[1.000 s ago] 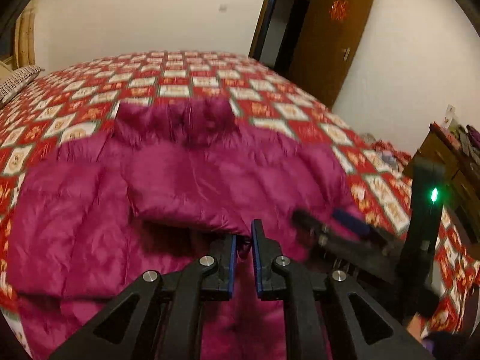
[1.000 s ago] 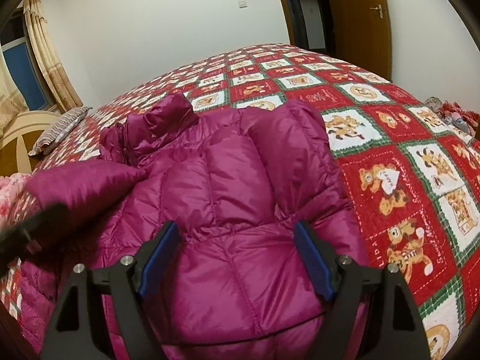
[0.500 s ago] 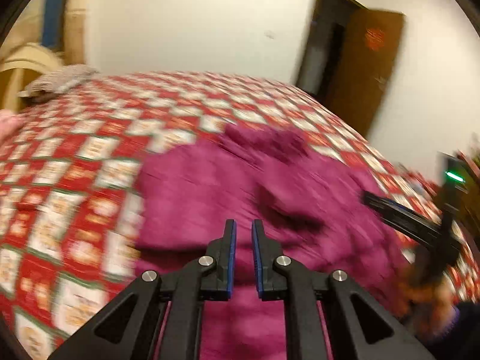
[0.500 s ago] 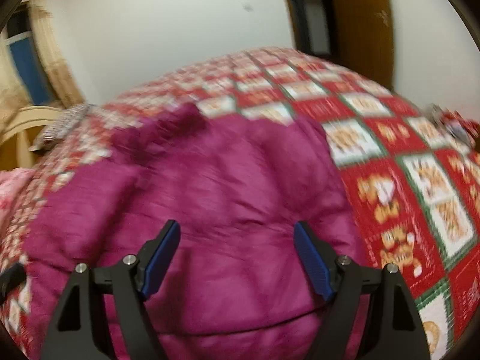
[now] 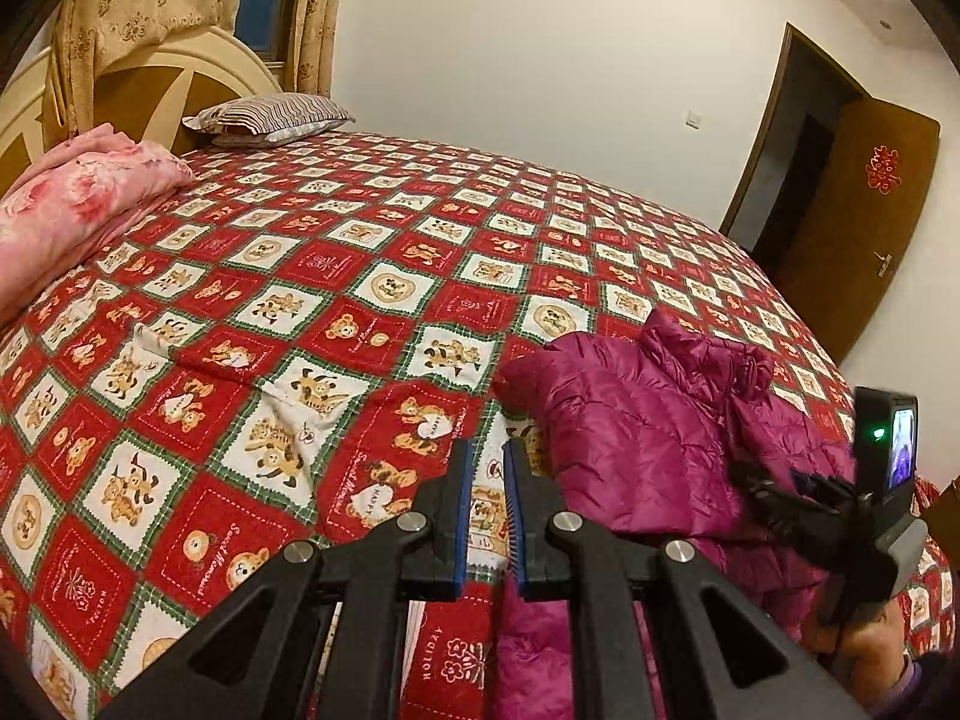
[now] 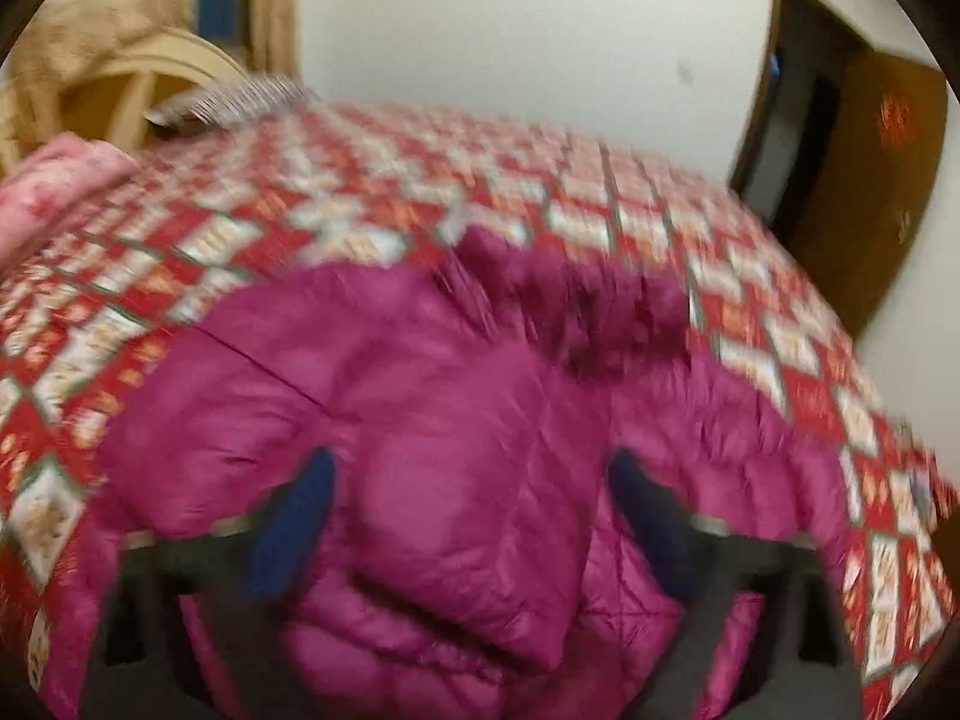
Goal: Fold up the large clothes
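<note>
On the bed (image 5: 336, 252), over its red patchwork cover of bear squares, we see the magenta puffer jacket (image 5: 648, 438) lying bunched near the front edge, on the right side of the left wrist view and well apart from the pillows. Its collar end rises in a crumpled ridge toward the far side, and a strip of the same quilted fabric shows below our left tool (image 5: 489, 480), at the near edge of the bed. Our left tool is clenched, its two blue pads nearly touching with nothing between them, and it hangs over the bare cover just left of the jacket.

Our right tool (image 6: 474, 516) looks down on the middle of the jacket in a blurred view. Its jaws have just been closing, and the puffy fabric bulges between the blue pads, but the blur keeps us from telling whether the pads press on it. From the left wrist we also see this tool with a small lit screen and a green light, held by a hand (image 5: 870, 648) at the right edge.

A pink floral quilt (image 5: 78, 198) lies at the far left beside a striped pillow (image 5: 270, 114) against the headboard (image 5: 150, 78). A brown door (image 5: 858, 228) stands open.
</note>
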Demonstrator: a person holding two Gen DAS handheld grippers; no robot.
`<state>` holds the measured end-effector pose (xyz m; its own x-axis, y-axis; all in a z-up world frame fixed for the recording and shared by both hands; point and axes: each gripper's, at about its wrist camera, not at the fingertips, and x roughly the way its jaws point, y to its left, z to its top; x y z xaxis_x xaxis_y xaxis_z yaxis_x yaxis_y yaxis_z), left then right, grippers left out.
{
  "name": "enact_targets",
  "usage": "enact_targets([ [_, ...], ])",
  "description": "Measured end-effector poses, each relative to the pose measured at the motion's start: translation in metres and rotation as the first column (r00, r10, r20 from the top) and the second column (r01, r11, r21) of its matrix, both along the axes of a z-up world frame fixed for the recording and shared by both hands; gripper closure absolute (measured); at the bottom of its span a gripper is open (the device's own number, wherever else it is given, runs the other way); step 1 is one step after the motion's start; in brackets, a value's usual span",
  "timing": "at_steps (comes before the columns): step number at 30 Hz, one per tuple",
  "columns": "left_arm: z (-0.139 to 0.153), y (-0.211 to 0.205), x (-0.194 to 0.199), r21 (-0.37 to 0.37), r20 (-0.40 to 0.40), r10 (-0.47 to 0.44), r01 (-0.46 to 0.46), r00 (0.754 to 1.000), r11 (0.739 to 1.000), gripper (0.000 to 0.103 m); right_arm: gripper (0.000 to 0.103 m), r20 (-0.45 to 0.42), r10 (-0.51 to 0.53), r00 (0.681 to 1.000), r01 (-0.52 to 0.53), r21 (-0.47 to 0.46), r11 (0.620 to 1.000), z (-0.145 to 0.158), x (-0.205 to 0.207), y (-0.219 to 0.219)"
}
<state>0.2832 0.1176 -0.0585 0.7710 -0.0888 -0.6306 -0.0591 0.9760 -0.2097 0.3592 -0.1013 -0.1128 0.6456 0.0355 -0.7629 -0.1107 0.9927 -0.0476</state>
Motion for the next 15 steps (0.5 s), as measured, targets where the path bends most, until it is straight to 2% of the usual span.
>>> enact_targets([
  [1,0.000,-0.001,0.000,0.002,0.006,-0.006,0.006,1.000,1.000,0.093,0.066,-0.004,-0.029,1.000,0.029,0.054,0.998,0.001,-0.005,-0.013],
  [3,-0.001,-0.006,0.003,0.011,0.008,-0.018,0.017,1.000,1.000,0.093,0.071,0.017,-0.077,0.997,0.073,0.199,0.977,0.009,-0.019,-0.041],
  [5,-0.003,-0.014,0.008,0.004,-0.002,-0.033,0.033,0.999,0.999,0.093,0.072,0.032,-0.151,0.988,0.130,0.361,0.924,0.015,-0.041,-0.076],
  [7,-0.004,-0.025,0.013,-0.004,-0.008,-0.054,0.054,0.999,0.999,0.093,0.066,0.008,-0.239,0.971,0.210,0.443,0.871,0.010,-0.057,-0.100],
  [8,-0.005,-0.033,0.017,-0.003,-0.013,-0.067,0.067,0.998,0.998,0.093,0.053,-0.027,-0.276,0.961,0.258,0.455,0.852,0.001,-0.065,-0.113],
  [10,-0.005,-0.042,0.022,0.007,-0.021,-0.077,0.077,0.997,0.997,0.093,0.039,-0.077,-0.314,0.946,0.318,0.402,0.859,-0.010,-0.074,-0.124],
  [12,-0.003,-0.053,0.033,0.025,-0.025,-0.086,0.087,0.996,0.996,0.093,0.039,-0.085,-0.327,0.941,0.335,0.361,0.870,-0.012,-0.083,-0.135],
  [15,0.002,-0.074,0.055,0.082,-0.036,-0.086,0.089,0.996,0.993,0.093,0.039,0.017,-0.401,0.916,0.371,0.347,0.861,0.011,-0.101,-0.149],
])
